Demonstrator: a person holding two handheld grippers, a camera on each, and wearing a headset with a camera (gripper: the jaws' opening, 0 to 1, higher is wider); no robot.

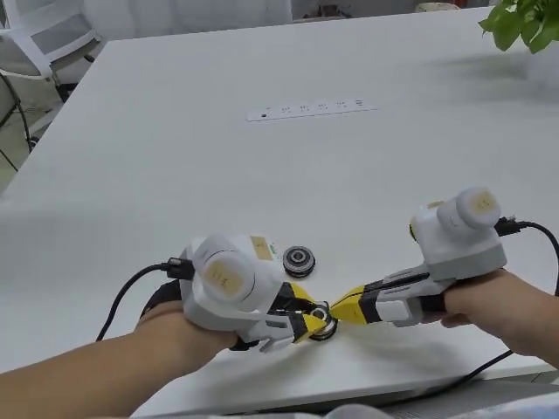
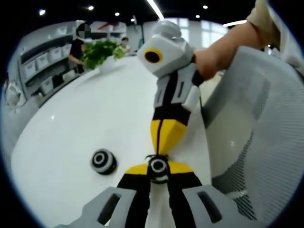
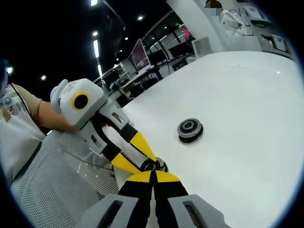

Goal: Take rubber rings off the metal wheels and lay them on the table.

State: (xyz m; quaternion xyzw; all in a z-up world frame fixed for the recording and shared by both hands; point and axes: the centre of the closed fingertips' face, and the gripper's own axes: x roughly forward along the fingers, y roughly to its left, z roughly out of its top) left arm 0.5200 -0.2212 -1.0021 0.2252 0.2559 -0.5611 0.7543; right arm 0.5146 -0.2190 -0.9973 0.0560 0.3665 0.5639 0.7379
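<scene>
**Wheel clamped between two hand-held grippers near the counter's front edge**

The small round metal wheel with a dark rubber ring (image 1: 320, 319) is held low over the white counter (image 1: 175, 175). Whether it rests on the surface cannot be told. It is gripped by the left hand-held gripper (image 2: 158, 168), whose yellow-tipped jaws are parted only by the wheel's width and pressed against its two sides. The jaws of the right hand-held gripper (image 3: 153, 176) are brought together, with their tips set against the wheel's rim from the opposite side. Whether the ring is pinched between them cannot be told.

A second metal wheel with a dark ring (image 1: 299, 258) is laid flat on the counter just beyond the left hand-held gripper, apart from both tools.

A white inset power strip (image 1: 312, 110) is seen well beyond, towards the middle of the counter. A green leafy plant (image 1: 522, 22) stands at the far right corner, and a white office chair (image 1: 39, 44) past the far left edge. Wall shelves with pale boxes (image 2: 45, 71) and ceiling lights (image 3: 96, 47) are shown in the gripper views.

The held wheel is kept close to the counter's near edge, where a grey mesh chair back (image 2: 251, 142) stands just behind. A broad stretch of open surface lies between the wheels and the power strip.
</scene>
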